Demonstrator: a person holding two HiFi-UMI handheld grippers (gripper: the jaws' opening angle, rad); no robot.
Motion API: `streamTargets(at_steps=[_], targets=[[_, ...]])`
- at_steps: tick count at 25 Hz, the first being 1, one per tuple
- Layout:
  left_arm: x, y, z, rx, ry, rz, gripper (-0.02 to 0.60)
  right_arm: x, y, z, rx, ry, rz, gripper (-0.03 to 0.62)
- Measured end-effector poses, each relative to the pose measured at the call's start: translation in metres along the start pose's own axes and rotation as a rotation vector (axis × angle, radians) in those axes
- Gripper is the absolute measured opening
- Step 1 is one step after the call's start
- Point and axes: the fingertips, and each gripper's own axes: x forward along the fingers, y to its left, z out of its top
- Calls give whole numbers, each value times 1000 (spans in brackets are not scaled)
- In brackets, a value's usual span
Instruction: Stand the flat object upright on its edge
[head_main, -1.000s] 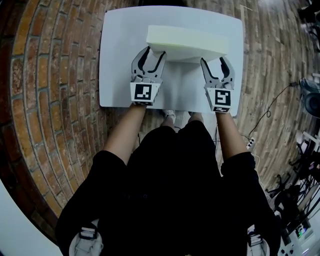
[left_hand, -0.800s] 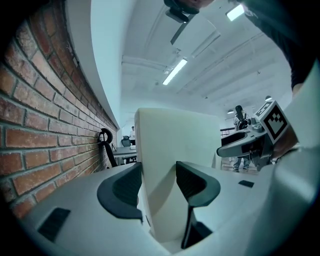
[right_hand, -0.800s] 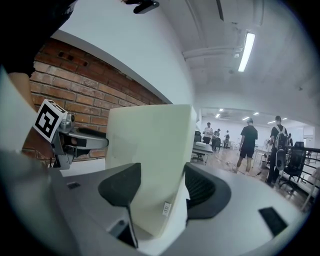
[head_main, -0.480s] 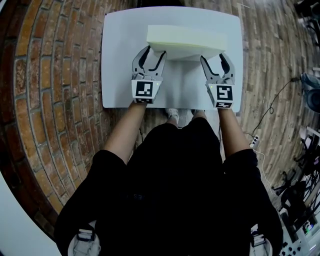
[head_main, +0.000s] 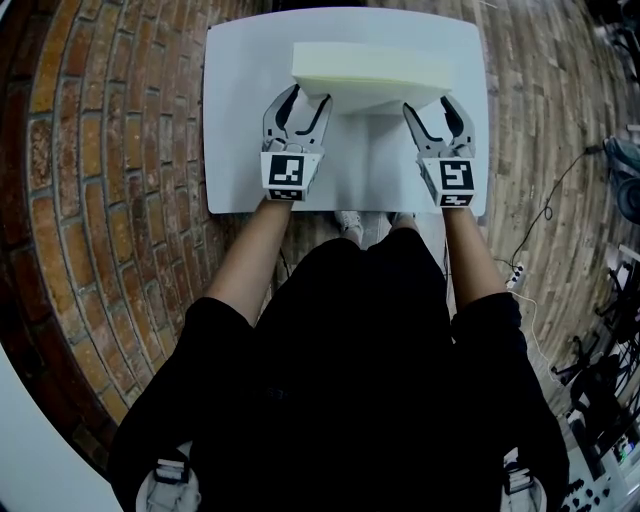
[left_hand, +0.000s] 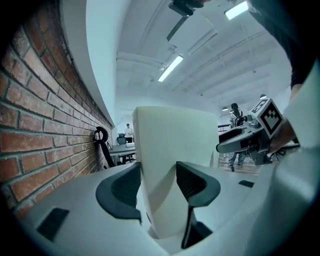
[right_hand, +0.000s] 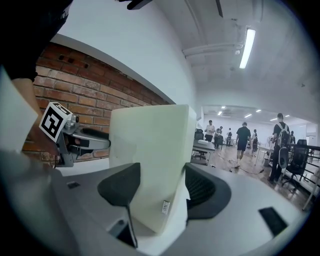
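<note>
**Foam slab gripped at both ends, tipping not finished**

Nearest the person, the left gripper (head_main: 297, 98) and the right gripper (head_main: 433, 106) reached forward from bare forearms over the near part of a white table (head_main: 235, 150). Each had its jaws closed on a near corner of the foam slab (head_main: 370, 72). In the left gripper view the dark ribbed pads (left_hand: 192, 182) pressed on either side of the foam, which narrowed where they squeezed it. The right gripper view showed the same pinch, with a small label (right_hand: 164, 207) on the foam near the jaws.

Beyond the jaws the slab lay crosswise over the middle and far part of the table. It was a thick, pale cream rectangular block with a matte, soft-looking surface and rounded edges. From above, one broad face was lit and a shaded face showed beneath it, so it seemed tilted up rather than flat. Whether its far edge touched the table could not be told.

By this reading the grasp was done. Setting the slab squarely on its edge and letting go remained. A brick-patterned floor (head_main: 90, 200) surrounded the table.
</note>
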Motion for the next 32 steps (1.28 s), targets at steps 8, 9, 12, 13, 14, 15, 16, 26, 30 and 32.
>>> streamTargets(at_steps=[8,9,12,13,14,15,16,26,30,32], targets=[[0,1,0,13,2,2,216,1,-2,0,21,-13,3,282],[0,1,0,14,1,2,216,1,-2,1,23,-15,4,281],[0,1,0,17,3,1,216,1,-3,1,31,-19,6,281],[0,1,0,20,4,1,216,1,-3,1,35,-20,6,281],[0,1,0,23,5,0,216,1,-3,1,38,-19,6,282],[0,1,0,24,4,0,216,1,-3,1,40,-19,6,282],[0,1,0,23,3,0,216,1,-3,1,41,-18,6,282],[-1,2,-1,6,2,-8,216,1,-3,-1,59,-17,7,292],[-3,6,-1,-11,-2,-2,216,1,-4,1,64,-19,5,295],[-3,7,1,-16,-9,-6,216,1,-4,3,64,-21,4,296]])
